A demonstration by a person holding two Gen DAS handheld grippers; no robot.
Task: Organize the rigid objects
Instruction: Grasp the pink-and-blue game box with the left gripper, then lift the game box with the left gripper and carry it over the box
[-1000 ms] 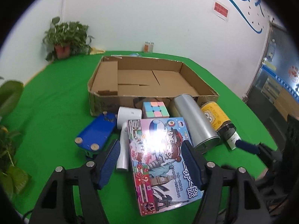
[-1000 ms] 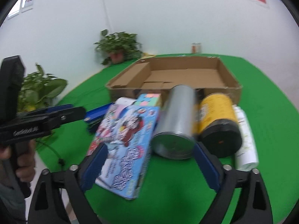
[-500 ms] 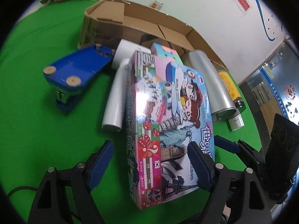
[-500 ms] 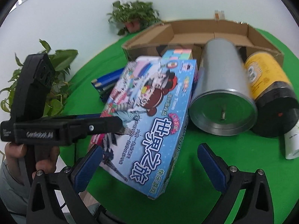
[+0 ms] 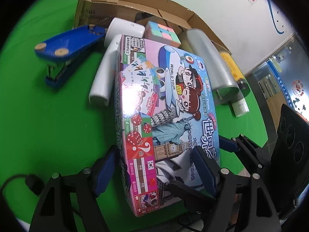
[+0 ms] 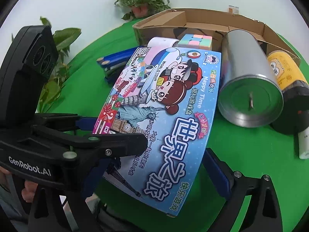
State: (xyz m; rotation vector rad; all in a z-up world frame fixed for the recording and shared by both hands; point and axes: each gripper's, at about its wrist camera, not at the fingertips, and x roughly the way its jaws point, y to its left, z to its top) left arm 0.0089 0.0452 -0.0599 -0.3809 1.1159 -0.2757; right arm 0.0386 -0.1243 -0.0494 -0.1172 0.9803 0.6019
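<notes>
Your game box (image 5: 166, 104) lies just before the cardboard box (image 5: 115, 5). Both grippers' fingers are apart, straddling its near end. It looks light, stiff, glossy; clamp the long edges.

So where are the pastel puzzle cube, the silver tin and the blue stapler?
pastel puzzle cube (image 5: 162, 33), left wrist view, top face.
silver tin (image 6: 249, 63), right wrist view, curved side.
blue stapler (image 5: 67, 43), left wrist view, upturned base.

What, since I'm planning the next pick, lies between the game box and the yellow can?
The silver tin, lying on its side; the right wrist view shows it best.
</notes>
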